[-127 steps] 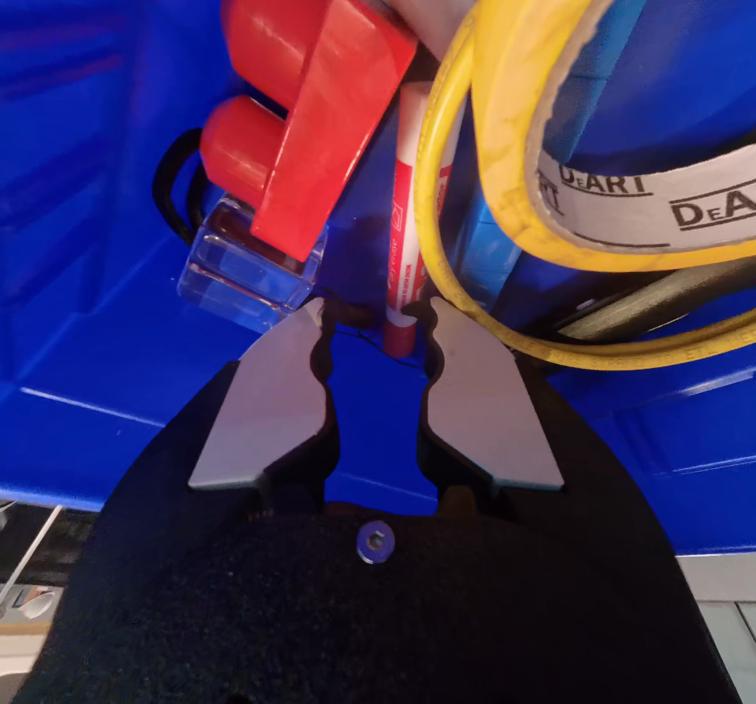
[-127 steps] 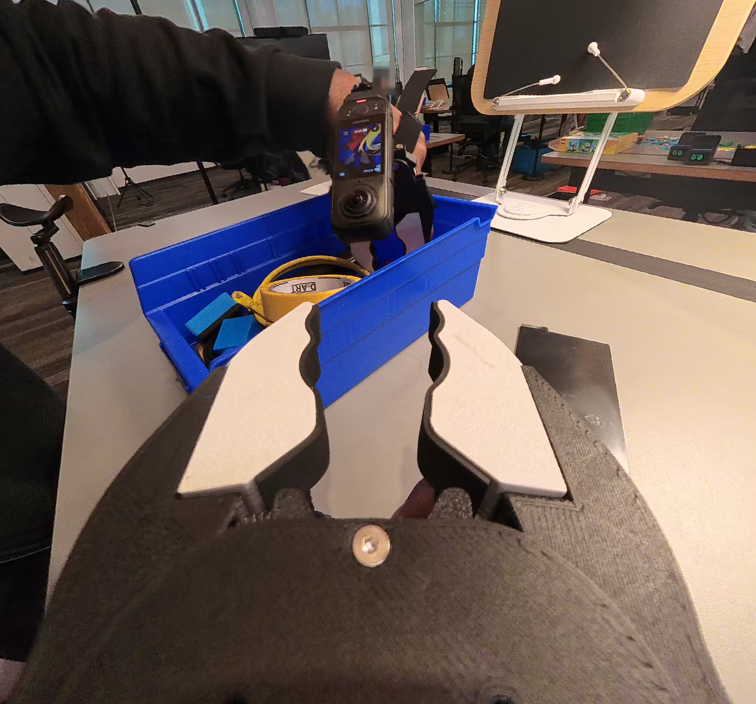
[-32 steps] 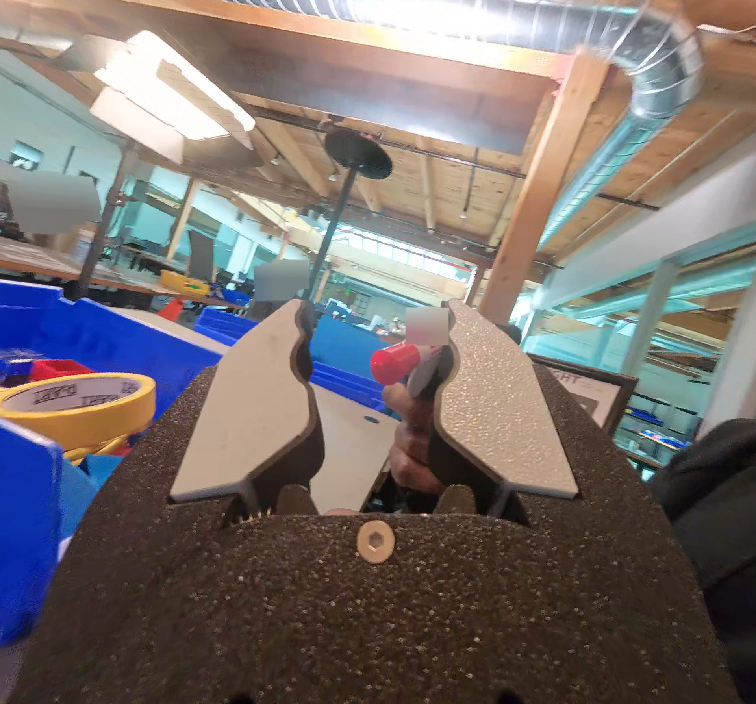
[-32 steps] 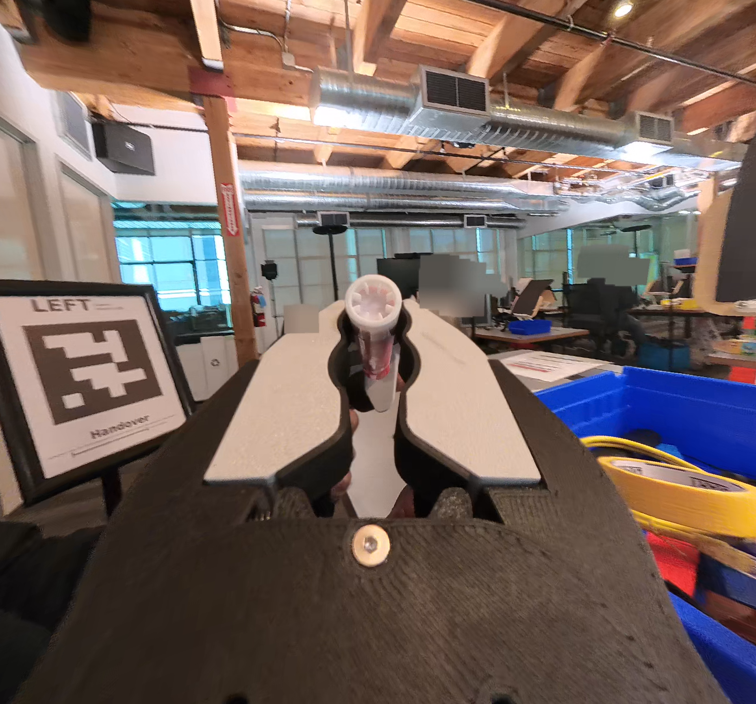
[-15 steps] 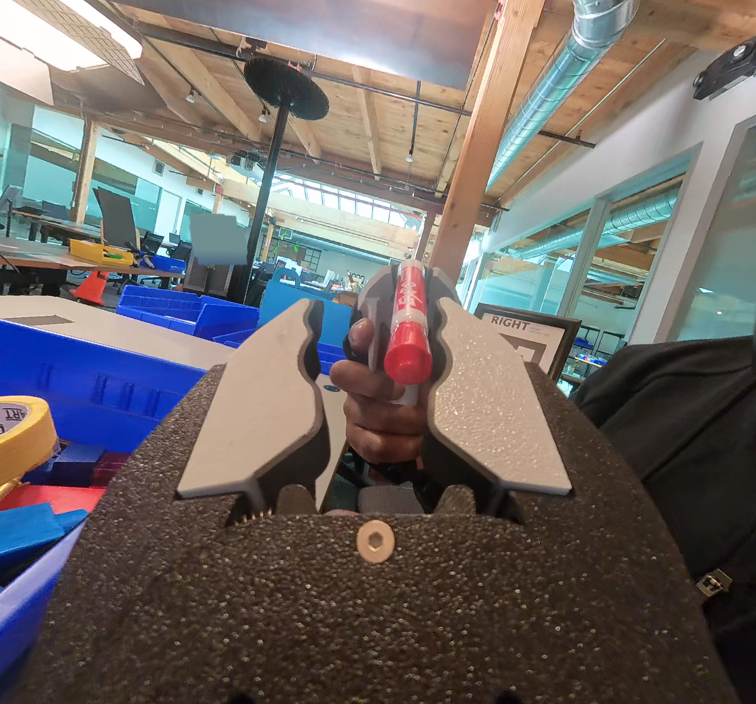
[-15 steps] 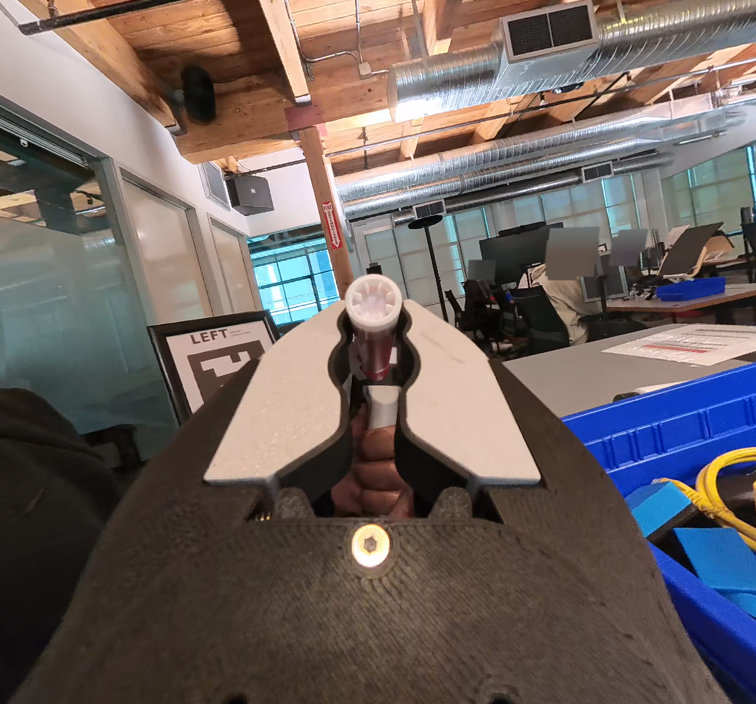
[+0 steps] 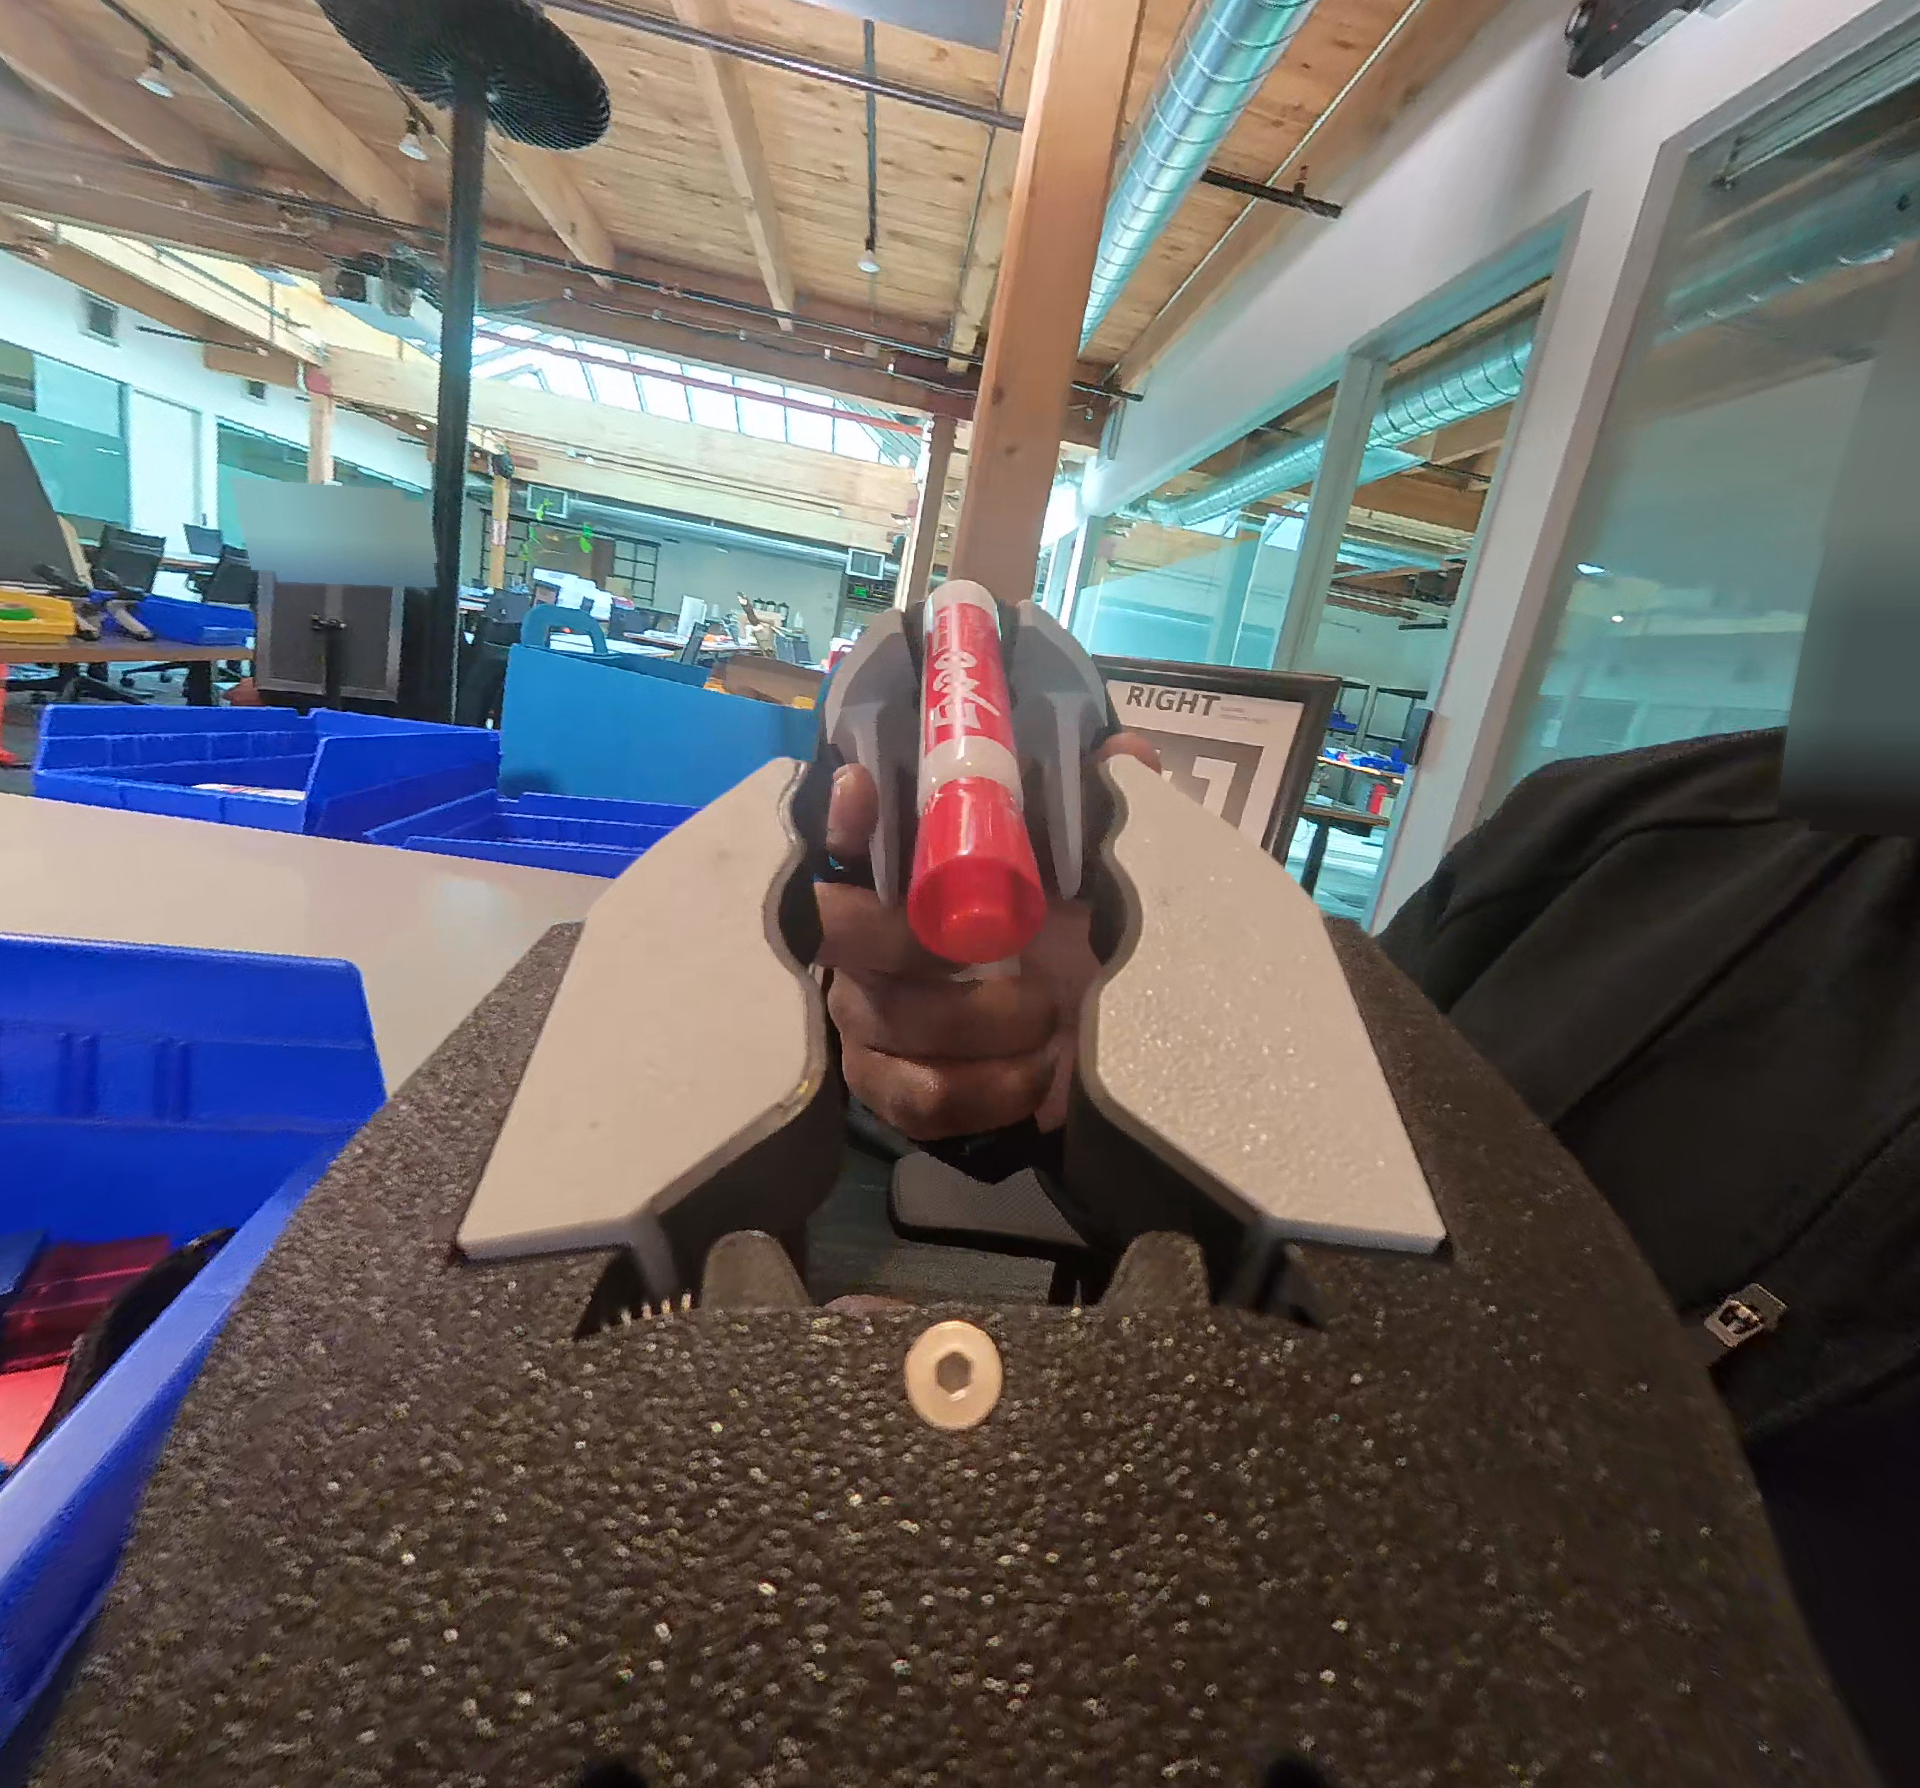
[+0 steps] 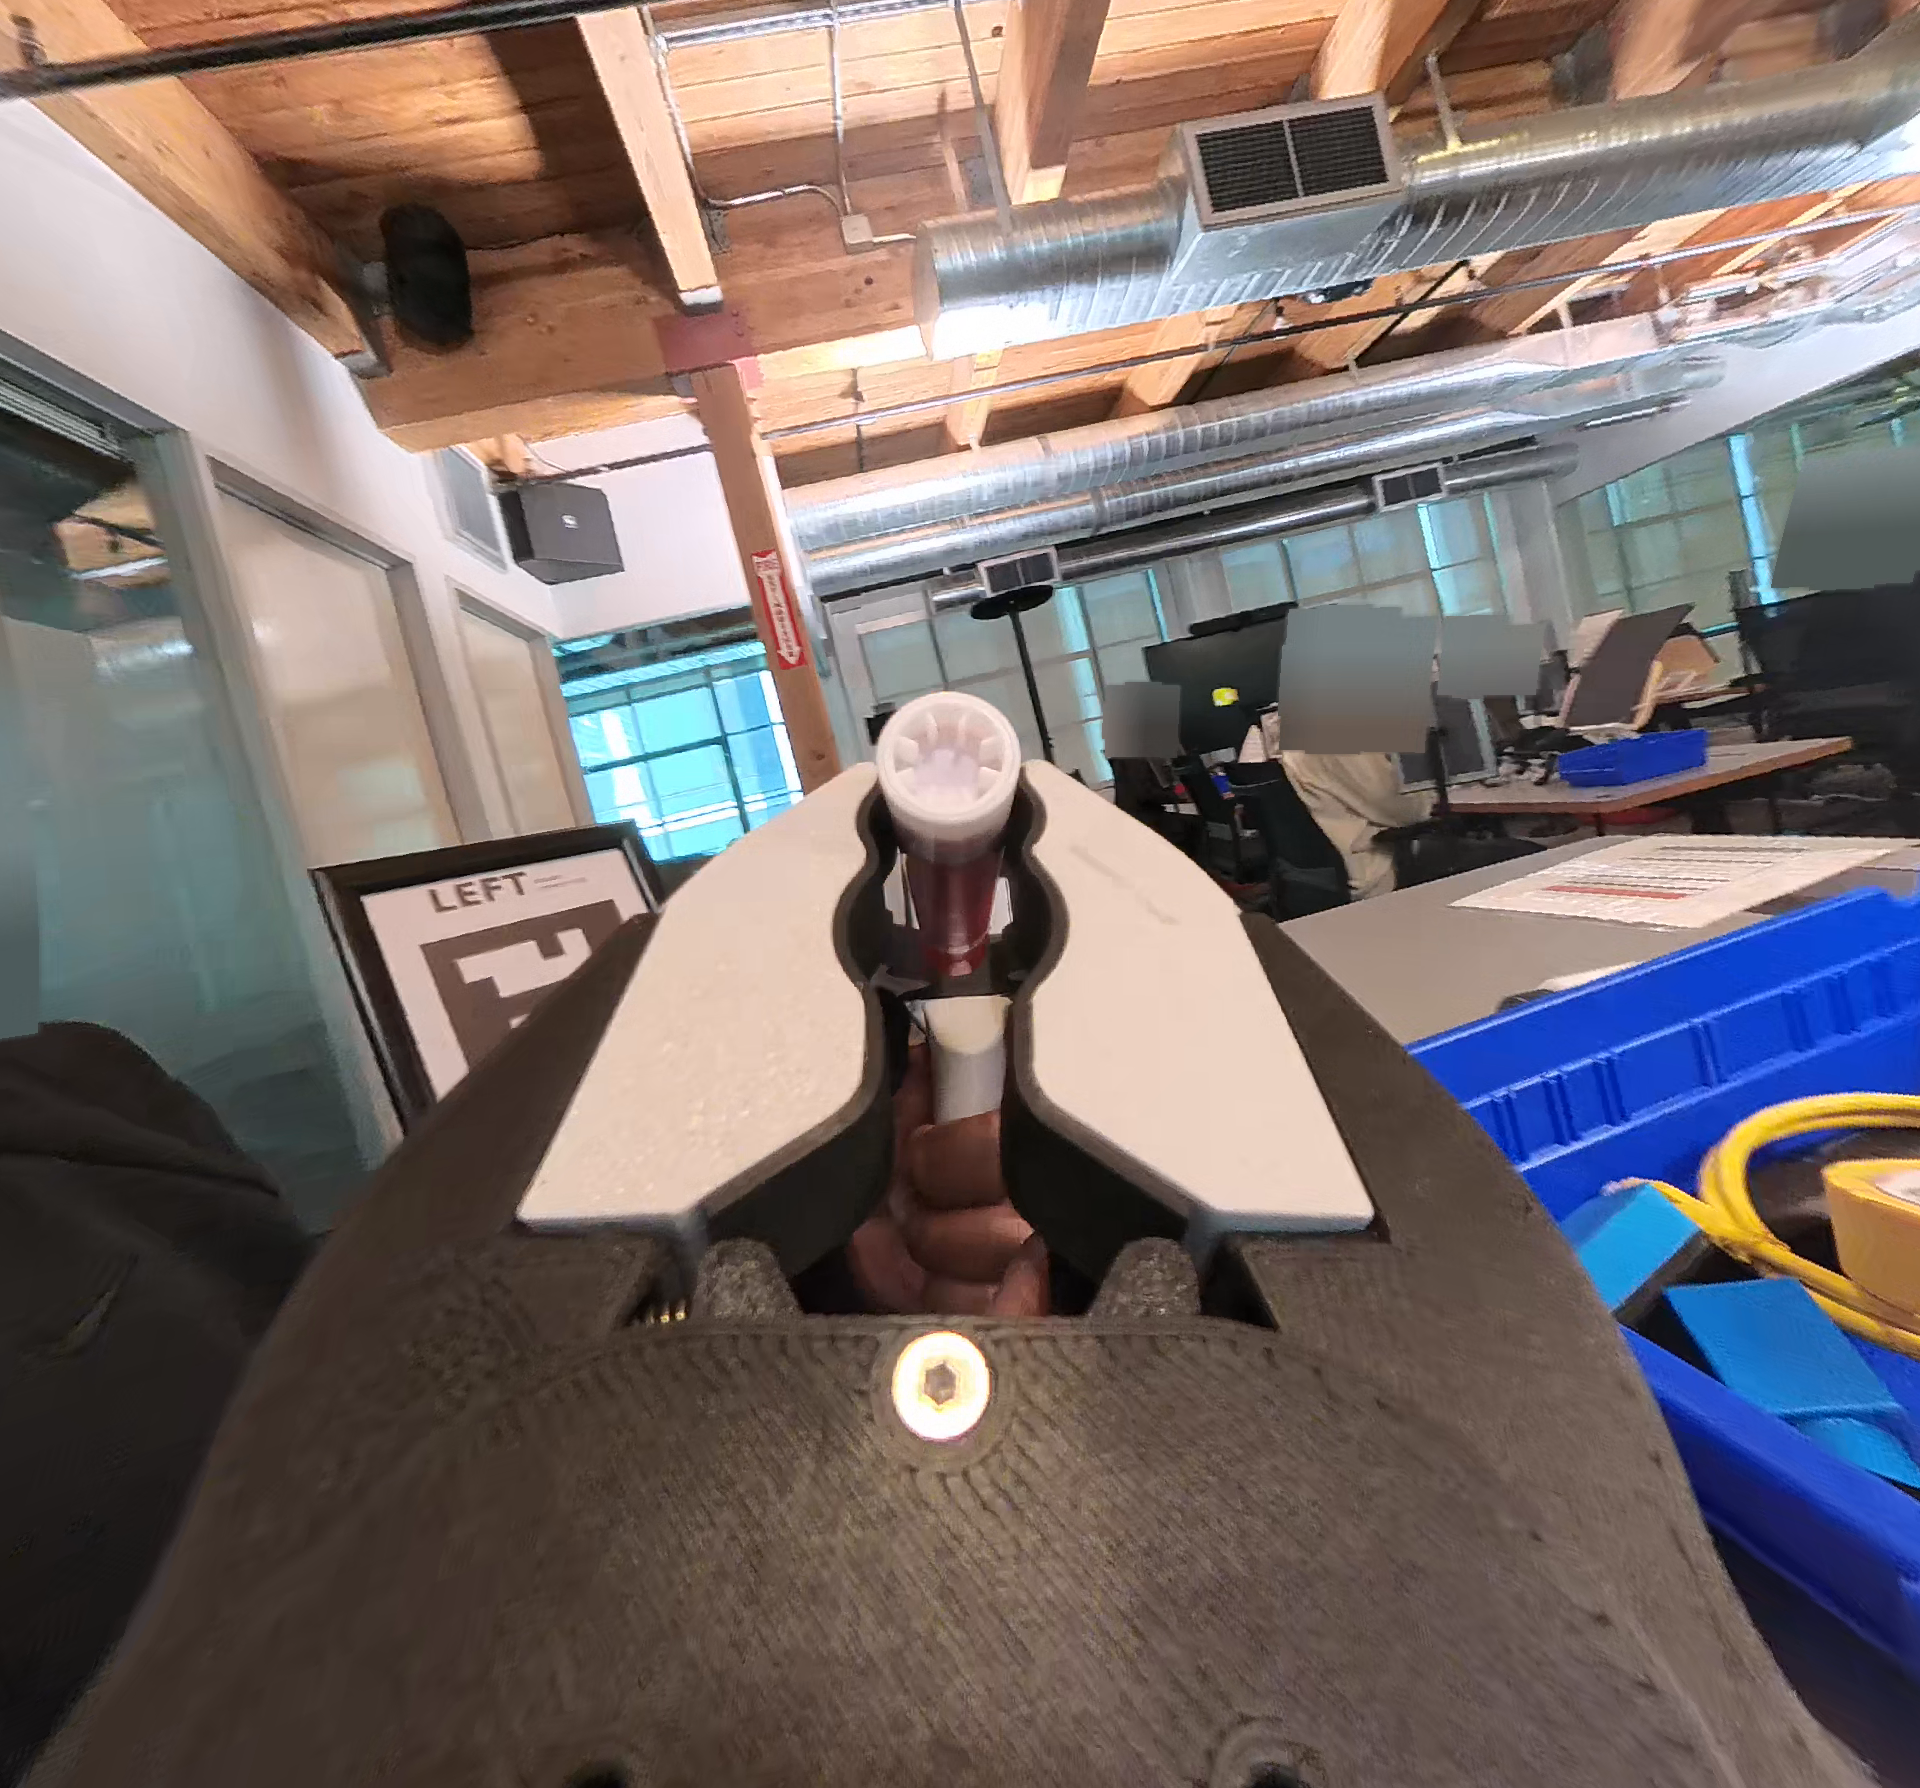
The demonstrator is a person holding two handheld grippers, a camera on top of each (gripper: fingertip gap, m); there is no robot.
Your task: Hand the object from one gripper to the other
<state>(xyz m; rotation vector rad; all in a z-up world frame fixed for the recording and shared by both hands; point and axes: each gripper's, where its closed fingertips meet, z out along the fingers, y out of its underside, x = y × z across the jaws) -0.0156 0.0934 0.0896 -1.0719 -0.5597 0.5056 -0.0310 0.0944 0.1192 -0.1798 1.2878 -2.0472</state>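
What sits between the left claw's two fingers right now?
In the left wrist view, the open left claw frames the marker's red cap end, held by the right claw; no contact.

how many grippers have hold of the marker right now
1: the right gripper is shut on the red marker. The left gripper is open, its fingers apart on either side of the capped end, not touching it.

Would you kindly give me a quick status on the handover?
Right hand-held gripper shut on red marker. Left hand-held gripper open, facing the marker's red cap, not touching. Nothing between them.
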